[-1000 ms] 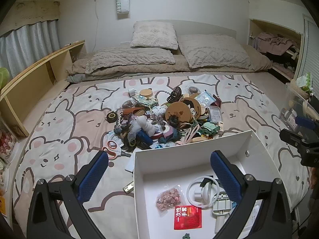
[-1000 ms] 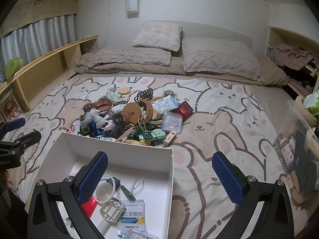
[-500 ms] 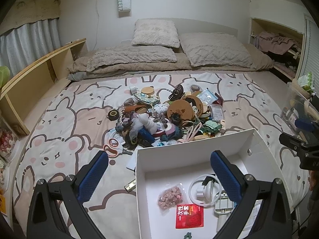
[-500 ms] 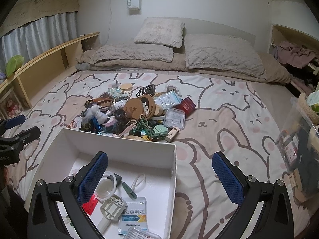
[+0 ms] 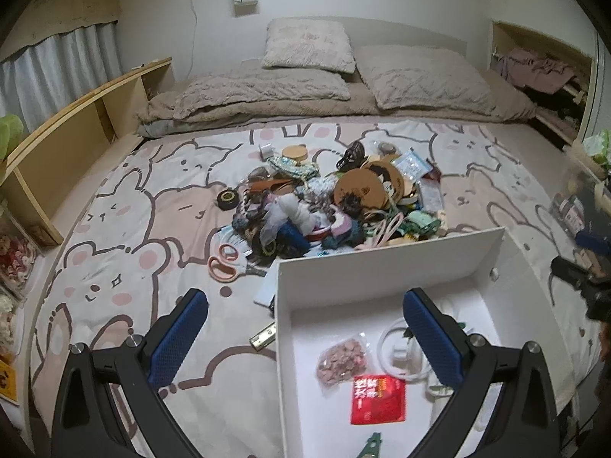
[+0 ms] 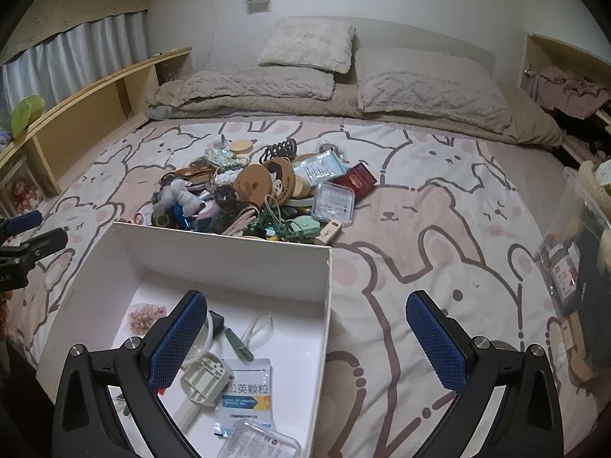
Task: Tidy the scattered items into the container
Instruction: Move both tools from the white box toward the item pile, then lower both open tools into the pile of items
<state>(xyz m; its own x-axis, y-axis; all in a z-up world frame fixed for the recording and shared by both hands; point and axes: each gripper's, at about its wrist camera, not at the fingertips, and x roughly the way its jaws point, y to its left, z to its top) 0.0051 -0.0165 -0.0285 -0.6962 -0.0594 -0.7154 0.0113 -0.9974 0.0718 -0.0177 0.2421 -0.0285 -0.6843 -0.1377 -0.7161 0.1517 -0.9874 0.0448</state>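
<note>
Box: your white box sits open on the bedspread, at the near edge of the bed, just this side of the heap.
Inside the box: a red packet, a bag of pinkish bits, a white cable coil, a blue-and-white sachet.
Heap: scattered items piled mid-bed — round cork discs, cords, a plush toy; pink scissors lie at its left edge.
Left gripper: you hold it above the box's left wall — jaws spread wide, gripping nothing.
Right gripper: above the box's right wall, jaws wide apart, empty.
Beyond: pillows at the headboard.
</note>
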